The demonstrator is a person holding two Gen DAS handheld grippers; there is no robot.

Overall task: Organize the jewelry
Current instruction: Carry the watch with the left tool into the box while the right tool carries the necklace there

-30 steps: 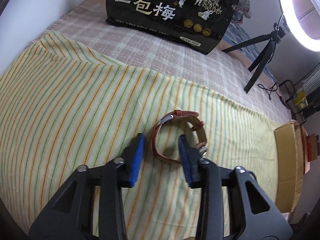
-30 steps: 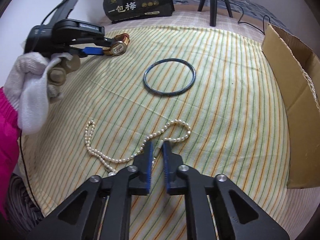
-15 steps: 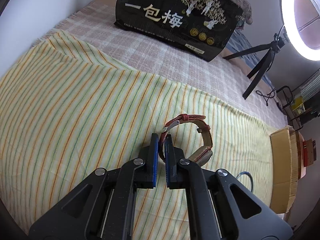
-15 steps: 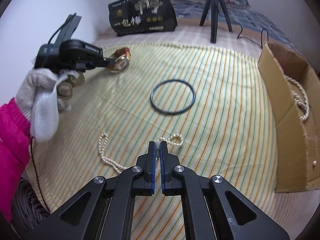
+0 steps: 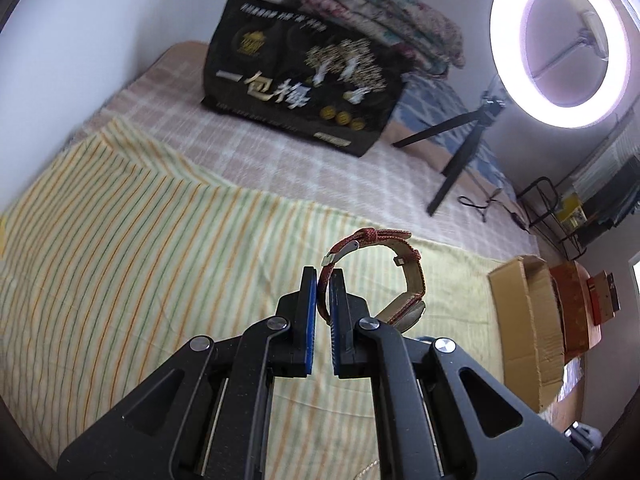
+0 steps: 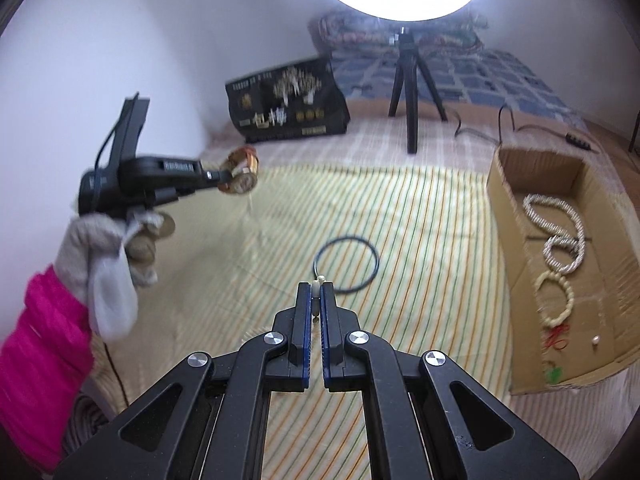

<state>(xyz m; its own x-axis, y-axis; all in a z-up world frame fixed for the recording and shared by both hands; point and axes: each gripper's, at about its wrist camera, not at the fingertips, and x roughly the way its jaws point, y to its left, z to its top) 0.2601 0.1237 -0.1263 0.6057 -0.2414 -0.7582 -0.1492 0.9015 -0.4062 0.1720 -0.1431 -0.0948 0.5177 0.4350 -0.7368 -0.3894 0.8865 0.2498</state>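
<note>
Item: wristwatch (image 5: 404,276), red-brown strap, gold-toned case; held clear of the bed, its strap pinched between the closed pads of the left hand-held gripper (image 5: 323,280), the loop and case hanging out past the fingertips. Item: pearl necklace (image 6: 317,292); a few beads show clamped in the tightly closed right hand-held gripper (image 6: 317,294), the rest hidden beneath it. Item: dark bangle (image 6: 346,263); lying flat and untouched on the striped cloth (image 6: 420,240) near the middle of the bed, just beyond the right fingertips. Receptacle: open cardboard box (image 6: 504,240) at the bed's right edge, already containing a long beaded rope (image 6: 554,236), a pale bead bracelet (image 6: 556,300) and small oddments too blurred to name. Handler: gloved hand (image 6: 108,248) with pink sleeve (image 6: 44,368) carries the left tool over the bed's left side. Surroundings: black printed bag (image 5: 304,80) and folded quilt (image 5: 380,20) toward the head of the bed, ring light (image 5: 560,40) on a tripod (image 6: 414,88). Status, as judged: collection step, two pieces in grip and in the air, none yet deposited from this pair. Next move calls for carrying both across to the box, keeping the dangling pearl strand from snagging the bangle or box wall, opening each grip only once above the box floor, then returning for the bangle.
</note>
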